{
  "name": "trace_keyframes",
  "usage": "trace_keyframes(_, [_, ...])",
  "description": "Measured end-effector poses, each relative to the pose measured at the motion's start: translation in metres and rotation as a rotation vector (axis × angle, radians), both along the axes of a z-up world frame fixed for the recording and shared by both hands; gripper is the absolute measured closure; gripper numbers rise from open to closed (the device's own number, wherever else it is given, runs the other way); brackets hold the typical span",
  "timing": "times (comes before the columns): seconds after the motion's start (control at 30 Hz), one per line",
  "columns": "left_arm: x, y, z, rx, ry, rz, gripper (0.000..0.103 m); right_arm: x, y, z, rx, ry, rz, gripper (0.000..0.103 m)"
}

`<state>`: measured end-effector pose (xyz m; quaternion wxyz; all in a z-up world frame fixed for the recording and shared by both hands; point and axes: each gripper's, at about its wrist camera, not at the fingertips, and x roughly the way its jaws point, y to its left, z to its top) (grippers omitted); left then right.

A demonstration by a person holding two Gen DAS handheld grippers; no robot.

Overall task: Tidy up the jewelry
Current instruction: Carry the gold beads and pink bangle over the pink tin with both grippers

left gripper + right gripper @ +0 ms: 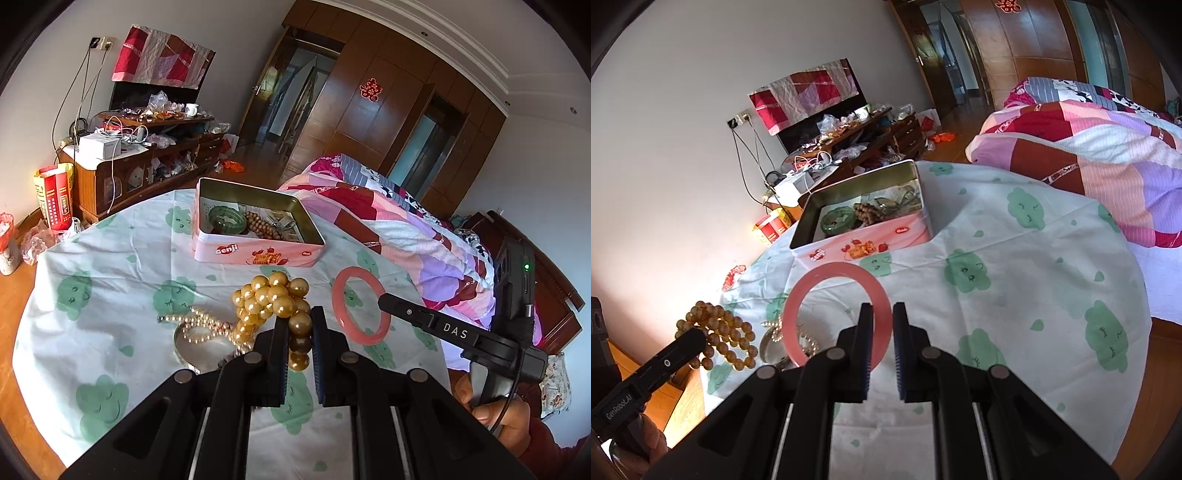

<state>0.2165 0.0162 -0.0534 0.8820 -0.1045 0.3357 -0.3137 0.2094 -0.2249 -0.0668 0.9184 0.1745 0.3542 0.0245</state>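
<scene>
Left gripper (300, 325) jaws clamp gold bead string (273, 295); right gripper (882, 321) jaws clamp pink bangle (836, 314)

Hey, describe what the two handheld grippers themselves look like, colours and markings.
Both are black plastic with blue-edged fingers and round silver pivot bolts. The right gripper reads "DAS", shows a green light and a black cable. The left gripper reads "GenRobot.AI". Bare hands hold them.
</scene>
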Motion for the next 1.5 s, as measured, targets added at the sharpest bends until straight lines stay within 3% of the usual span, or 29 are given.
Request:
trace_keyframes(0.93, [0.12, -0.034, 0.006, -0.014, -0.069, 0.0, 0.093, 0.114, -0.023, 0.005, 0.043, -0.059, -0.07, 0.09])
trace_keyframes(1.5, [0.17, -0.049, -0.023, 0.034, -0.055, 0.021, 0.093, 0.164, -0.016, -0.024, 0.028, -0.035, -0.079, 0.09])
